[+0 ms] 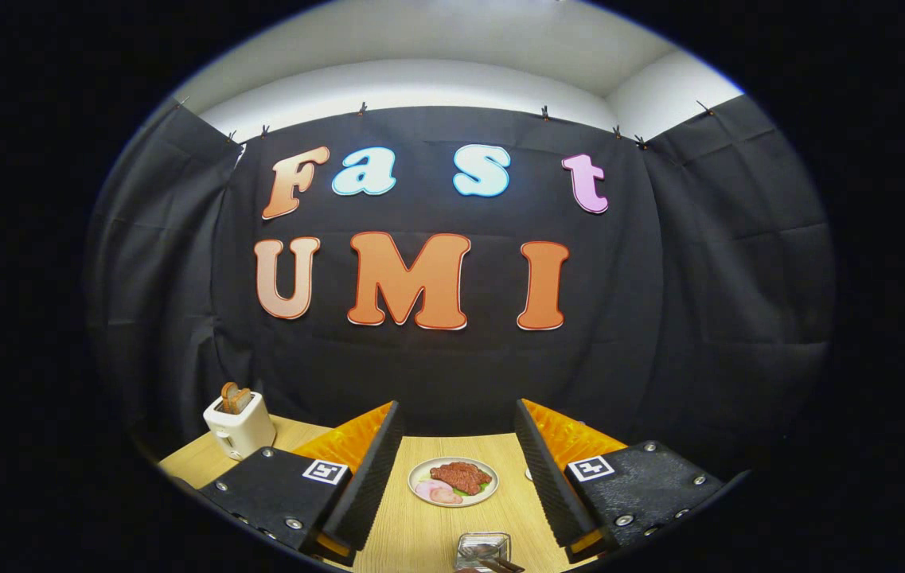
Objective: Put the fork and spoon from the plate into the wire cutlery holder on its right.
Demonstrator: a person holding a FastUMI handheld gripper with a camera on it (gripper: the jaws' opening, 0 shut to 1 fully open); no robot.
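A toaster [239,426] holding toast stands off to the left on the wooden table [412,525], the gripper [458,454] hangs released and empty, a plate [453,481] of food lies between its fingers, and nearer sits a small metal tray [482,549] with utensil handles (fork and spoon unclear), so nothing looks moved yet.

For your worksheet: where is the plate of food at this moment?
In the gripper view, the plate of food sits on the wooden table, between the open tongs' fingers, with the toaster off to its left.
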